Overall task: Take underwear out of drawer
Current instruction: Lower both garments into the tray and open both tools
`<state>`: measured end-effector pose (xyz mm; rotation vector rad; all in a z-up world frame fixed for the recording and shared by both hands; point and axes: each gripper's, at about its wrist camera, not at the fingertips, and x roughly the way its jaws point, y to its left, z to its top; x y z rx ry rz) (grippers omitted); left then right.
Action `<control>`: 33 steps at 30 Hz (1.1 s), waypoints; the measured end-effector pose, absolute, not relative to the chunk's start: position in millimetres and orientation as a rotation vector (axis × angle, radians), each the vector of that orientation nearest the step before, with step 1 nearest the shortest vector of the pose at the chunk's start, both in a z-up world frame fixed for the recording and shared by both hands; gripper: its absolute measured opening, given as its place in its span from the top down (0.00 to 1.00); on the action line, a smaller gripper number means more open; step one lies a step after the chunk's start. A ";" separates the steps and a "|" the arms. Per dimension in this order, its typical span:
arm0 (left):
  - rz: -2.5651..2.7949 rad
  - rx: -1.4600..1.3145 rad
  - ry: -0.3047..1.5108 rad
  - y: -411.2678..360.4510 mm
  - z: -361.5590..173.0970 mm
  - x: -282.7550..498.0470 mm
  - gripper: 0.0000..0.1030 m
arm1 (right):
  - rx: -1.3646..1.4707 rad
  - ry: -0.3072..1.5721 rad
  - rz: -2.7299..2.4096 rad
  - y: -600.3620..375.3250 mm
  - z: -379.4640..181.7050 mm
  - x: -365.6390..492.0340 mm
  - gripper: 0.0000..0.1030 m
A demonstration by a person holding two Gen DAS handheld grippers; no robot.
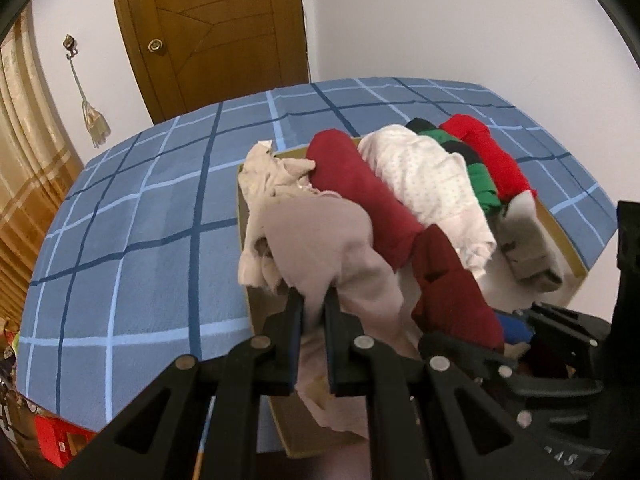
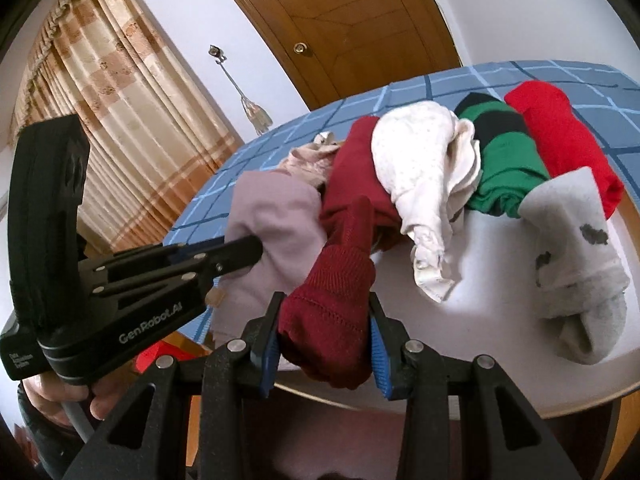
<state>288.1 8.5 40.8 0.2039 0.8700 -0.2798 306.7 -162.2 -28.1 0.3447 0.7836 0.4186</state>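
An open cardboard drawer box (image 1: 246,236) sits on a blue checked bed (image 1: 140,220), packed with rolled garments. My left gripper (image 1: 314,300) is shut on a pale pink garment (image 1: 320,240) at the box's near left; it shows too in the right wrist view (image 2: 276,216). My right gripper (image 2: 326,320) is shut on a dark red knit garment (image 2: 336,304), also seen in the left wrist view (image 1: 448,280). Behind lie a white dotted piece (image 2: 416,160), a green and black piece (image 2: 508,160), a bright red piece (image 2: 560,140) and a grey sock (image 2: 576,248).
A brown wooden door (image 1: 216,32) stands behind the bed. Beige curtains (image 2: 120,92) hang at the left, with a tassel hook (image 1: 90,92) on the white wall. A red box (image 1: 56,440) lies on the floor at lower left.
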 end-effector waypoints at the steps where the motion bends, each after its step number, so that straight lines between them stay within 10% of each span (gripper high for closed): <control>1: -0.274 0.205 0.871 7.5 37.5 290.8 0.93 | 0.339 0.787 0.414 -161.2 -29.5 308.0 0.61; 17: -0.221 0.153 0.939 18.2 14.4 299.3 0.83 | 0.290 0.818 0.395 -149.4 -34.9 314.6 0.59; 23: -0.247 0.089 0.919 24.6 28.9 280.3 0.55 | 0.288 0.809 0.408 -152.7 -32.2 310.5 0.52; 27: -0.156 0.062 0.860 34.3 43.1 264.5 0.17 | 0.350 0.773 0.412 -164.9 -25.9 301.4 0.42; 33: -0.151 0.041 0.798 39.9 54.1 239.3 0.16 | 0.370 0.724 0.409 -173.3 -16.9 279.9 0.39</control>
